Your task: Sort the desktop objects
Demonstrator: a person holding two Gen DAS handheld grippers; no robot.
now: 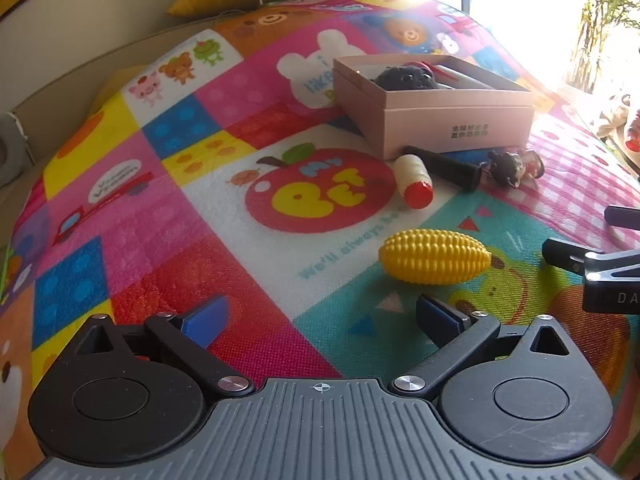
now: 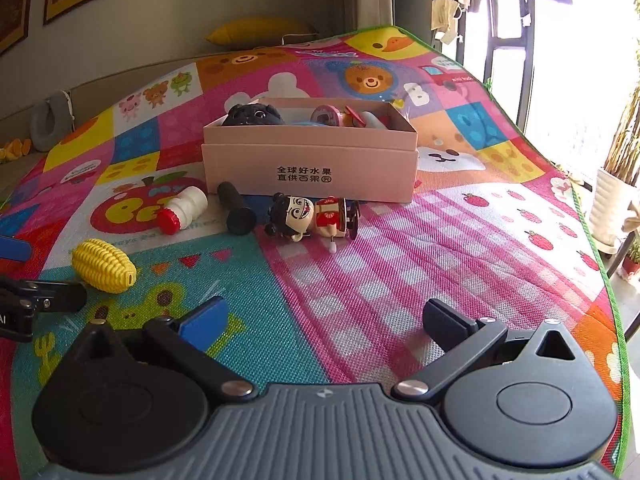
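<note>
From the left wrist, the left gripper (image 1: 320, 320) stands spread wide and empty; the yellow toy corn (image 1: 434, 256) lies just ahead to its right, the pink box (image 1: 436, 114) farther beyond.

From the right wrist, the right gripper (image 2: 324, 320) is spread too, empty; the wind-up doll (image 2: 314, 214) lies straight ahead, touching nothing of it.
</note>
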